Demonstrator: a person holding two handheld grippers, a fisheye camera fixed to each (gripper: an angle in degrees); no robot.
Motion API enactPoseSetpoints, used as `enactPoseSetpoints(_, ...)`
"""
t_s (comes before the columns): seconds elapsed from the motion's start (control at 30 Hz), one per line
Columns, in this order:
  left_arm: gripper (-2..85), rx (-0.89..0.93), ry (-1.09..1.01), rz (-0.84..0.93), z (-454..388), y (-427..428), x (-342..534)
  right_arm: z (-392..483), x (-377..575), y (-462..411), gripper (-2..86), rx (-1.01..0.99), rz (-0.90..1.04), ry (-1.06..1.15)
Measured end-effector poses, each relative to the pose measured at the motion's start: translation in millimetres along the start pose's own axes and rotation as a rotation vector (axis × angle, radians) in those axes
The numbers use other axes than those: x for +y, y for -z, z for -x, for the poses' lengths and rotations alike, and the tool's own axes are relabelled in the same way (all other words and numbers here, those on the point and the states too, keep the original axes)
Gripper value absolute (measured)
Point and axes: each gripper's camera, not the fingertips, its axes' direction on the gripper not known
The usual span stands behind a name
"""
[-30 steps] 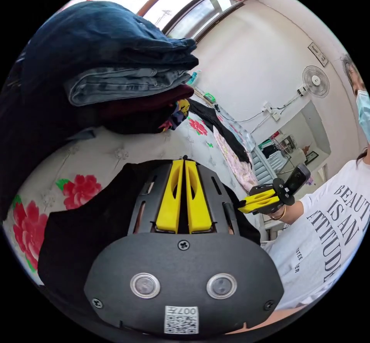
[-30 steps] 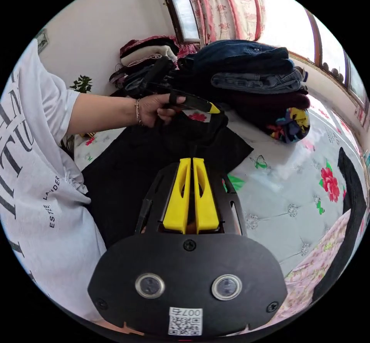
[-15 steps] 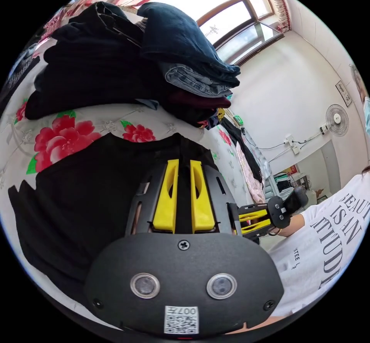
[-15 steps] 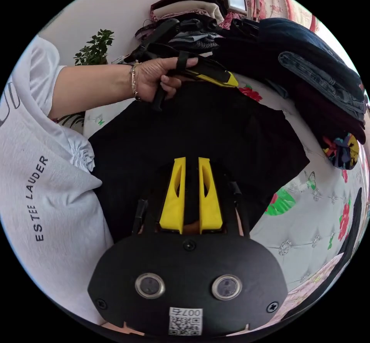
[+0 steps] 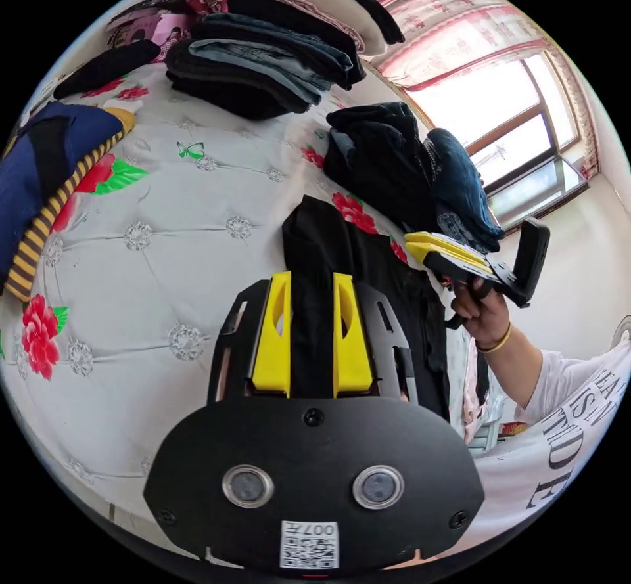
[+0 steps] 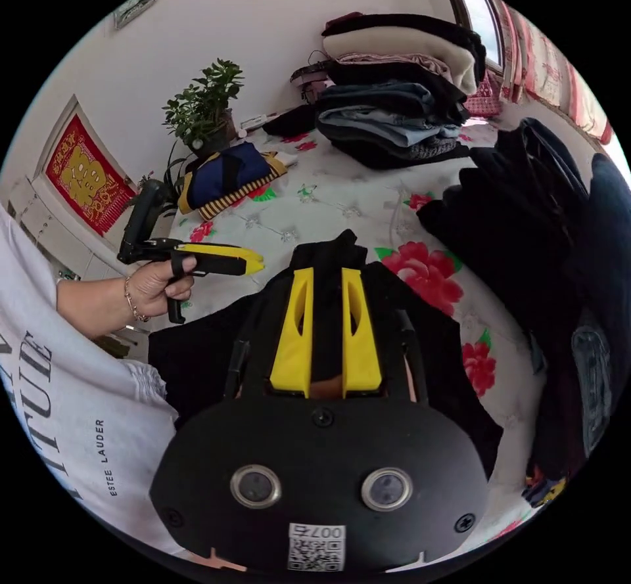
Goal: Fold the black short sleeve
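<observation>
**Inspector:** Left gripper view first. What do you have?

**Operator:** My left gripper (image 5: pixel 312 282) has its yellow jaws parted a little, with the black short sleeve (image 5: pixel 328 249) running between and beyond the fingertips across the flowered bedspread (image 5: pixel 164 269). I can't tell whether the jaws press the cloth or only straddle it. The right gripper (image 5: pixel 427 247) hovers off to the right of my fingers, jaws together, gripping nothing I can see. A stack of folded clothes (image 5: pixel 276 65) sits well beyond the fingertips; I judge that finished pieces are parked there.

**Inspector:** Right gripper view?

**Operator:** Here the right gripper's (image 6: pixel 327 282) jaws look slightly parted over the shirt (image 6: pixel 447 347), which lies flat under and past the tips. Whether they hold it, I can't tell. The left gripper (image 6: pixel 250 259) hangs to the left of my fingers, above the shirt's edge, apparently carrying nothing. I judge the garment is laid out for its next fold.
</observation>
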Motion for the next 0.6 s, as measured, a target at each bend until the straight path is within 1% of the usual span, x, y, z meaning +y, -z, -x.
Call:
enactPoseSetpoints(0.07, 10.1, -0.011, -0.064, -0.013, -15.7, -13.8, -15.7, -20.2, -40.0, -28.4, 4.3, -0.006, 0.070, 0.029)
enactPoseSetpoints(0.2, 9.5, -0.027, -0.056, 0.034, -26.6, -46.8, -32.8, -61.5, -73.9, -82.6, 3.4, -0.044, 0.211, -0.023)
enactPoseSetpoints(0.27, 5.3, -0.104, -0.038, 0.078, -29.1, -60.1, -35.4, -77.7, -79.7, -113.5, 2.3, -0.087, 0.307, -0.029)
enactPoseSetpoints(0.33, 0.5, -0.111, -0.016, 0.044, -27.5, -53.6, -31.1, -79.6, -80.4, -123.8, 1.4, -0.104, 0.337, 0.008)
enactPoseSetpoints(0.43, -0.6, -0.026, -0.012, -0.014, -22.4, -29.1, -19.7, -83.7, -78.1, -110.9, 0.2, -0.099, 0.264, 0.049)
enactPoseSetpoints(0.5, -0.8, 0.043, -0.020, -0.052, -20.3, -9.4, -10.9, -90.6, -76.2, -92.3, 0.0, -0.139, 0.205, 0.052)
enactPoseSetpoints(0.57, -0.9, 0.138, -0.050, -0.105, -22.9, 19.6, 0.8, -96.6, -69.3, -55.3, -0.1, -0.196, 0.089, 0.085)
enactPoseSetpoints(0.6, -0.9, 0.161, -0.068, -0.117, -25.3, 26.6, 3.5, -98.0, -66.7, -45.8, -0.1, -0.207, 0.065, 0.094)
